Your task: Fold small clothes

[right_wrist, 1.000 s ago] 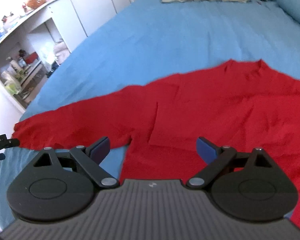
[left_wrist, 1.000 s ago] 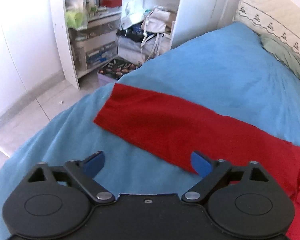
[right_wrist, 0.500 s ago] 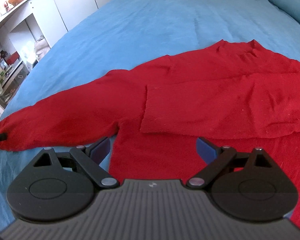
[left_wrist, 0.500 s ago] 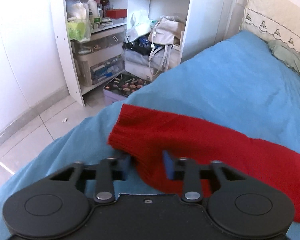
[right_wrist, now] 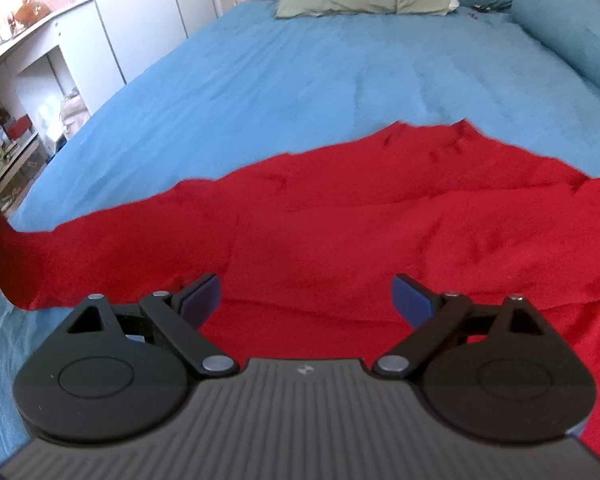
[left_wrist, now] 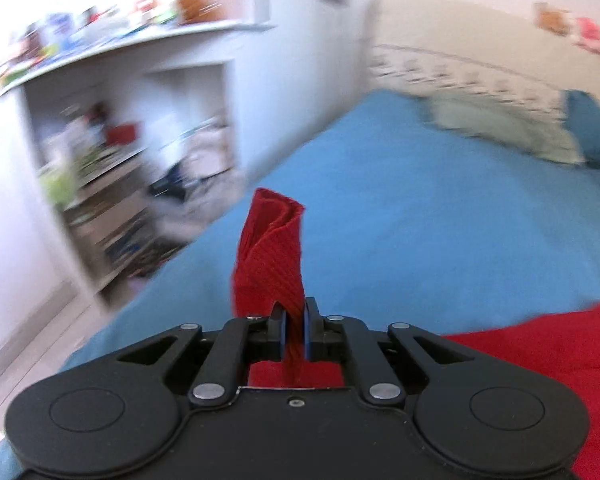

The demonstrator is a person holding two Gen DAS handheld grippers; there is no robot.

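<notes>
Early stage: left gripper (left_wrist: 294,330), jaws pinched on the sleeve cuff (left_wrist: 270,252), holds it above the bed (right_wrist: 300,72); right gripper (right_wrist: 306,300) hovers wide open, empty, over the red sweater (right_wrist: 380,216), mostly unfolded.

Right gripper (right_wrist: 306,300), jaws spread, above red sweater (right_wrist: 380,216) on blue bedspread (right_wrist: 320,72)
</notes>
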